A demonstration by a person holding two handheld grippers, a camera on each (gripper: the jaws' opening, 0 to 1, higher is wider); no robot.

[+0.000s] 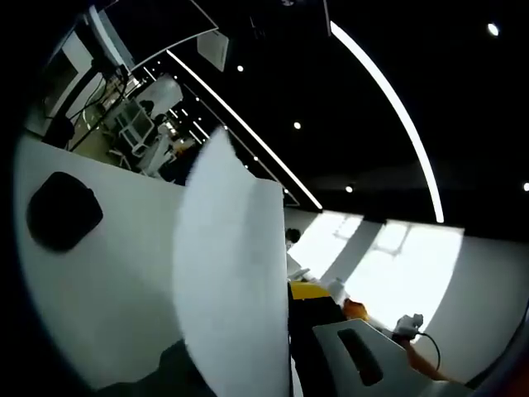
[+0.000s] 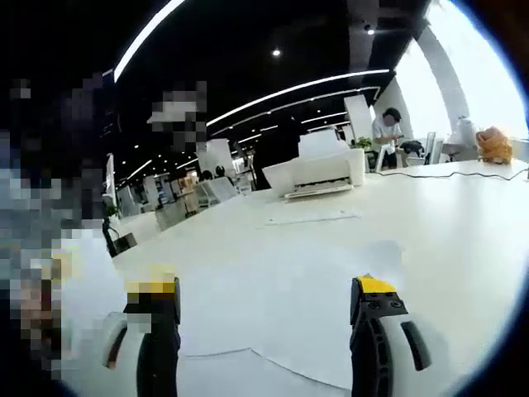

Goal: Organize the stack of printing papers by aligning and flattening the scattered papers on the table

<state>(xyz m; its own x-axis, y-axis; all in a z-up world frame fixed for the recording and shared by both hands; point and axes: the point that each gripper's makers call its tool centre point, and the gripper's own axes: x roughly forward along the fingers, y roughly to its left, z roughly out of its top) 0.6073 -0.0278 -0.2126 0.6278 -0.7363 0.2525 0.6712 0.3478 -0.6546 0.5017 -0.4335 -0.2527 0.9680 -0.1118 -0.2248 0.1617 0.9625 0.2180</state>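
A white sheet of paper (image 1: 231, 273) stands upright in the air, close in front of the left gripper view's camera, and my left gripper (image 1: 269, 331) is shut on its lower part. One yellow-tipped jaw shows just right of the sheet; the sheet hides the other. In the right gripper view, several loose white sheets (image 2: 281, 289) lie overlapping and askew on the white table (image 2: 463, 223). My right gripper (image 2: 264, 289) hovers over them, open, with nothing between its yellow-tipped fingers (image 2: 376, 285). Another single sheet (image 2: 310, 217) lies farther back on the table.
A white printer (image 2: 318, 172) stands at the table's far side, with a person (image 2: 387, 124) behind it. An orange soft toy (image 2: 494, 142) sits at the far right. A dark rounded object (image 1: 59, 211) lies on the white surface in the left gripper view.
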